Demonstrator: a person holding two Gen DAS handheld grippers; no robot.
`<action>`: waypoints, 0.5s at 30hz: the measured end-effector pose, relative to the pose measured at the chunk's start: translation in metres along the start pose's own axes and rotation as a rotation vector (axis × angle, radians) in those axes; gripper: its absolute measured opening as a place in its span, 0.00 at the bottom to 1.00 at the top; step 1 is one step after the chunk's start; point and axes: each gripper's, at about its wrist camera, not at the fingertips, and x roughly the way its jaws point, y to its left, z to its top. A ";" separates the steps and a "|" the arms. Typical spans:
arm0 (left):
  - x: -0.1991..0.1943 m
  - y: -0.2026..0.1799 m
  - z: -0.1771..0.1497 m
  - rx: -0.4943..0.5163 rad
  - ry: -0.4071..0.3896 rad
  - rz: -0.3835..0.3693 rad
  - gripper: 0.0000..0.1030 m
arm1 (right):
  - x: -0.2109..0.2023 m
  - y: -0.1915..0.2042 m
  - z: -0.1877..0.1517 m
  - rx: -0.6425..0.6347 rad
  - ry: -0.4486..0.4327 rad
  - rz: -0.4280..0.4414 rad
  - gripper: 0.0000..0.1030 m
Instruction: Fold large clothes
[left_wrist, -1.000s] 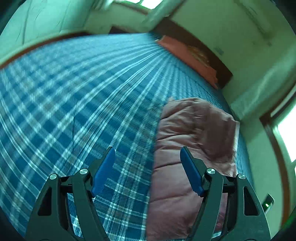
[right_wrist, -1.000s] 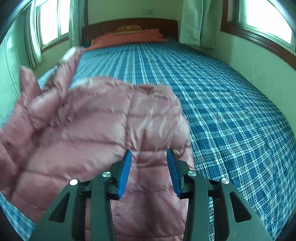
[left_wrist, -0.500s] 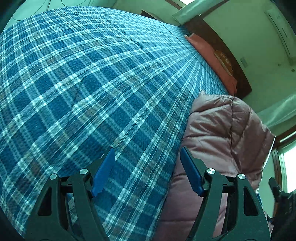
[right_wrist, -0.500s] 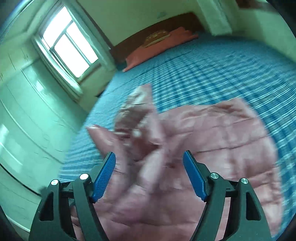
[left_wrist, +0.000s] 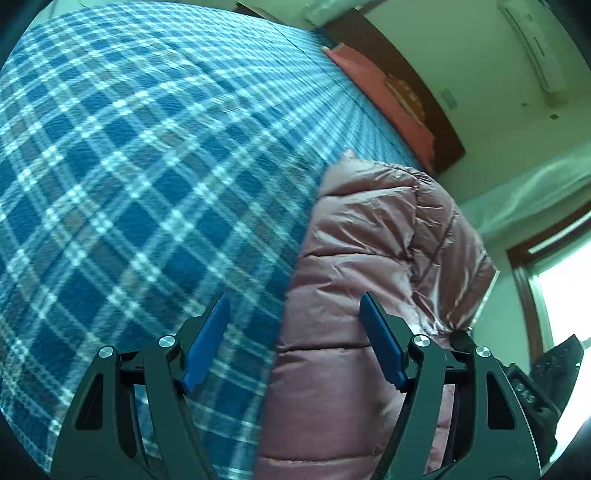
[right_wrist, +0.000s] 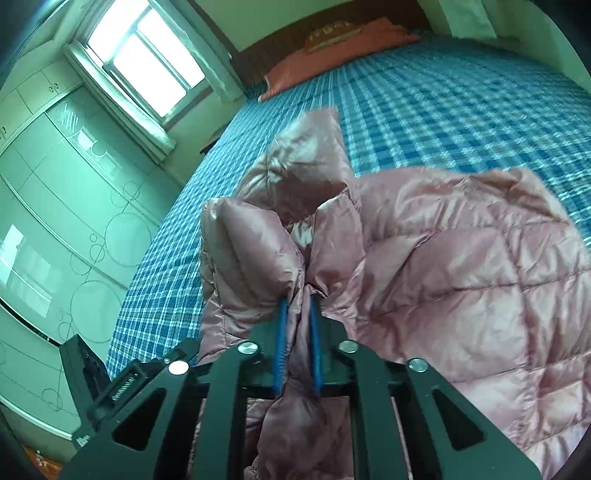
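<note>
Right hand-held gripper (right_wrist: 297, 345) has just clamped shut on a pinch of pink jacket (right_wrist: 461, 266); left hand-held gripper (left_wrist: 293, 341) gapes empty over its edge, on plaid bed (left_wrist: 129, 166).

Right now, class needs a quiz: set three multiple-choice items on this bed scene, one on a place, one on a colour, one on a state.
1. Where does the jacket lie?
A. on the bed
B. on the floor
C. in the wardrobe

2. What colour is the bedcover?
A. plain white
B. blue plaid
C. red stripes

3. How does the right gripper stand?
A. open, empty
B. shut on the pillow
C. shut on the jacket

Key:
1 A, the pink quilted jacket spreads over the bedcover.
2 B, blue checks with pale lines run across the whole bed.
3 C, its blue pads have just closed and pinch a fold of jacket fabric, while the left gripper is open and empty beside the jacket's edge.
</note>
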 end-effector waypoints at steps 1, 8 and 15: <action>0.000 -0.004 0.000 0.005 0.007 -0.017 0.74 | -0.005 -0.003 0.001 0.007 -0.012 0.004 0.07; 0.003 -0.034 -0.003 0.011 0.065 -0.119 0.76 | -0.051 -0.041 0.007 0.057 -0.107 -0.006 0.02; 0.016 -0.071 -0.021 0.078 0.101 -0.141 0.77 | -0.092 -0.108 0.009 0.157 -0.136 -0.023 0.00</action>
